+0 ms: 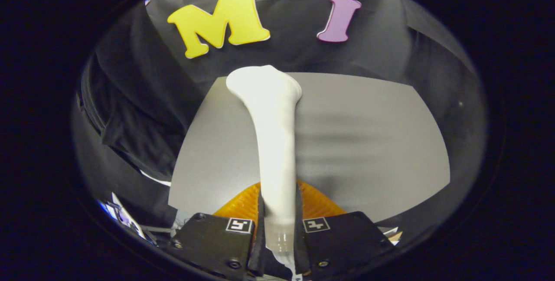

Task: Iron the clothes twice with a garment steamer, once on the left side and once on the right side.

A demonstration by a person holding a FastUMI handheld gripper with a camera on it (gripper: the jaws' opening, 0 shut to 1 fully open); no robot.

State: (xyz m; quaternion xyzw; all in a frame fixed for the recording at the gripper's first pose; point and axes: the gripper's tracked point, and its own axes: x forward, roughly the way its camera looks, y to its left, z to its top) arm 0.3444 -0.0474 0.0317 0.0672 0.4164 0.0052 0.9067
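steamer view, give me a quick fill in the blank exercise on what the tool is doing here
1. The tool is shut on the handle of the white ____.
2. The steamer reaches out over a flat ____ cloth.
3. The wide head of the steamer points ____ from the tool.
4. Beside the grey cloth hangs a ____ garment.

Missing words: steamer; grey; away; black

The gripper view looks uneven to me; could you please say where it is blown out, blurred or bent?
In the gripper view, the white garment steamer, clamped by the gripper, is overexposed, its surface detail lost; soft dark smears cross the grey cloth, shadow or blur, unclear which; fisheye distortion bows that cloth's edges.
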